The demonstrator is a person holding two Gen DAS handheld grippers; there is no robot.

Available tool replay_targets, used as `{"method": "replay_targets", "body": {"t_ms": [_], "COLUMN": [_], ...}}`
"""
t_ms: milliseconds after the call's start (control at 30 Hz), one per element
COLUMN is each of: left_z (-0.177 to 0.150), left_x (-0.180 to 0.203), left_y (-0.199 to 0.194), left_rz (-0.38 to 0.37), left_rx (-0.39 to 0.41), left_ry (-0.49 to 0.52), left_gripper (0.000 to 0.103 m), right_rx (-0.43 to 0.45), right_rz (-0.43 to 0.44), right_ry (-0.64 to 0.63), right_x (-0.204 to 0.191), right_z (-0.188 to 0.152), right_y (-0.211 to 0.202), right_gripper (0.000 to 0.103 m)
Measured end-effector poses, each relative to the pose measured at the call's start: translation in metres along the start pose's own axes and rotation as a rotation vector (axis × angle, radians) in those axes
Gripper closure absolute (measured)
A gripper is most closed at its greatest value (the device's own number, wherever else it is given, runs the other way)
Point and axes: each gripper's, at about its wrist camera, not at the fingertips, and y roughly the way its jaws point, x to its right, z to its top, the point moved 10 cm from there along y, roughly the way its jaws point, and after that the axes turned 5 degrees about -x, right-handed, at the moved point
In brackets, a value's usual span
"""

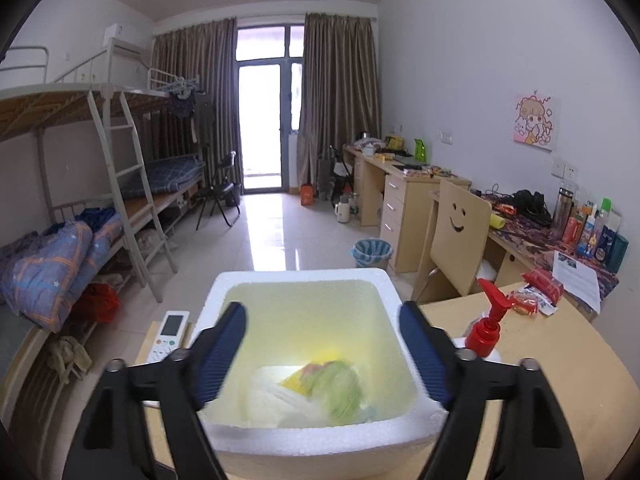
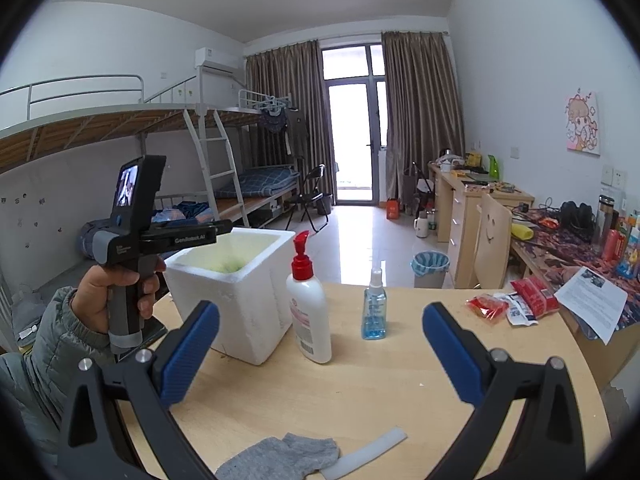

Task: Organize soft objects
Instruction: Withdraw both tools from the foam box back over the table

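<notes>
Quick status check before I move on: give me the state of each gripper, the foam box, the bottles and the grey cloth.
left gripper: open over the box, nothing between its pads.
right gripper: open, empty, above the table.
foam box: upright, lidless, soft items lying inside.
soft items: loose at the box bottom, blurred.
pump bottle: upright beside the box.
spray bottle: upright, standing apart.
grey cloth: crumpled on the table, not yet boxed.
</notes>
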Motion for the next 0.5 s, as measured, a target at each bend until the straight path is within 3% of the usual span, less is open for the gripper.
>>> {"method": "replay_targets", "body": {"t_ms": [33,100,500], "left_z": [0.001,0.001,0.005], "left_x": [0.000,0.003,0.017], "left_y": [0.000,-0.005,-0.058], "left_rz": [0.001,0.001,-0.019], "left_rx": [0.002,0.018,0.085], "left_ry": [0.004,0.014,0.015], "left_gripper": [0.007,0.001,0.001], "right_rx": [0.000,-0.002,0.017], "right_rz": [0.001,0.002,0.021], "right_ry": [0.002,0.003,-0.002], "right_x": [0.001,0.000,-0.002], "right_z": [0.000,-0.001,0.002], "right_y": [0.000,0.000,-0.016], "right_gripper": [0.000,0.000,0.000]}}
